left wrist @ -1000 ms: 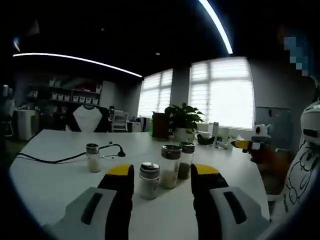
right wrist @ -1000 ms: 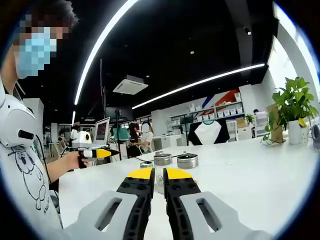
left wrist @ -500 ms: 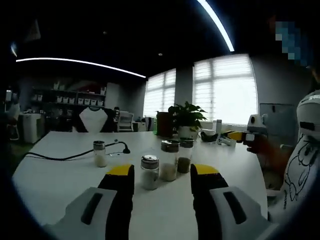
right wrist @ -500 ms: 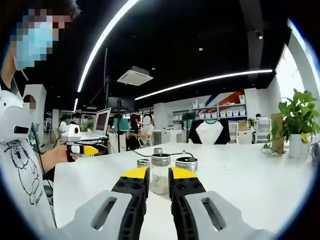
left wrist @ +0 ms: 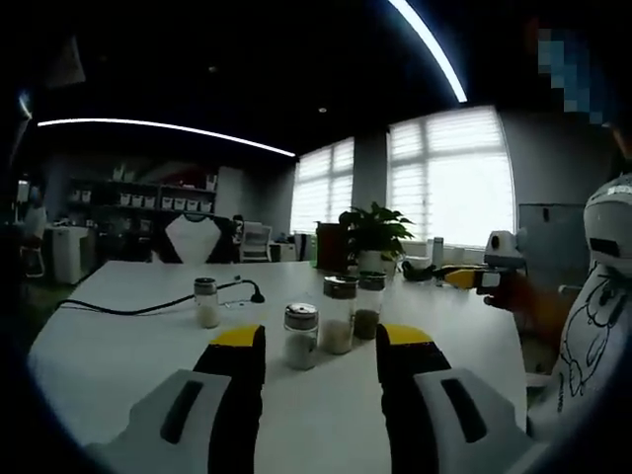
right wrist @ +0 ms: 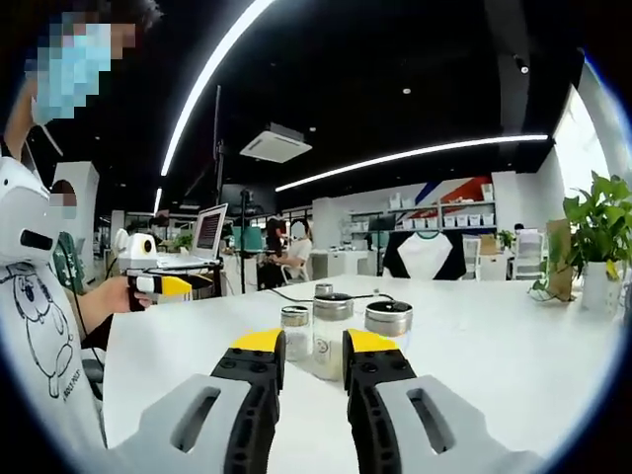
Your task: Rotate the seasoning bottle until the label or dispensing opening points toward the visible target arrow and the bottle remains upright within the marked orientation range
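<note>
Left gripper (left wrist: 319, 348) level over the table, jaws wide apart, nothing between them. Right gripper (right wrist: 312, 348) jaws parted narrowly, not clamped on anything. Person's hand (right wrist: 112, 294) grips the left gripper's handle in the right gripper view; other hand (left wrist: 515, 290) holds the right gripper in the left gripper view.

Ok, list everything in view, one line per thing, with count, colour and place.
Bottles: four, clear with metal caps, upright on the table; three clustered, one apart by the cable.
Table: one, white, under the bottles.
Cable: one, black, lying on the table behind the lone bottle.
Plant: one, green, potted, at the table's far edge by the windows.
Laptop: one, open, on a stand beyond the table.
Left gripper: grey with black and yellow jaws, apart.
Right gripper: same colours, jaws flanking a bottle.
</note>
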Demonstrator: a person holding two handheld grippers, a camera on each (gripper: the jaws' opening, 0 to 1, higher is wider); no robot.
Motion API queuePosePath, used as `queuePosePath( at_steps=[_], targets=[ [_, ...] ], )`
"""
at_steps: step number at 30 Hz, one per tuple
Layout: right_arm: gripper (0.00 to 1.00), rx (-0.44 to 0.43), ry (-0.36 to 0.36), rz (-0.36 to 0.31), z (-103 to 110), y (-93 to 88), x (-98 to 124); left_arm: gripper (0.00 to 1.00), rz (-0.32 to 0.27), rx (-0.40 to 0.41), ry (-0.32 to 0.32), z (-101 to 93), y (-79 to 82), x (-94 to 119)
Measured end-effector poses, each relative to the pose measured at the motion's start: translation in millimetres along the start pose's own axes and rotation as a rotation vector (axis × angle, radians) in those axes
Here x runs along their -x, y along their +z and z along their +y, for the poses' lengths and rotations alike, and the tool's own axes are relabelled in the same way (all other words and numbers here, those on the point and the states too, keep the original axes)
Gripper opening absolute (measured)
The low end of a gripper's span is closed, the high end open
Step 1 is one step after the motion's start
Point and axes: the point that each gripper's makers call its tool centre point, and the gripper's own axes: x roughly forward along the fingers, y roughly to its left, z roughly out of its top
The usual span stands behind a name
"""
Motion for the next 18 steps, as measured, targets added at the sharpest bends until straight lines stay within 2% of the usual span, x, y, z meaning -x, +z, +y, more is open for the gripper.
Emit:
queuePosePath(
  at_steps=[5,18],
  targets=[
    [0.26,0.002,-0.006,0.018,0.2,-5.0,-0.1,0.48,-0.011,-0.003,0.001,1.0,2.9,1.6],
    [0.3,0.01,-0.006,0.035,0.3,-8.4,-7.5,0.48,-0.006,-0.003,0.011,8.1,0.3,5.8]
  ],
)
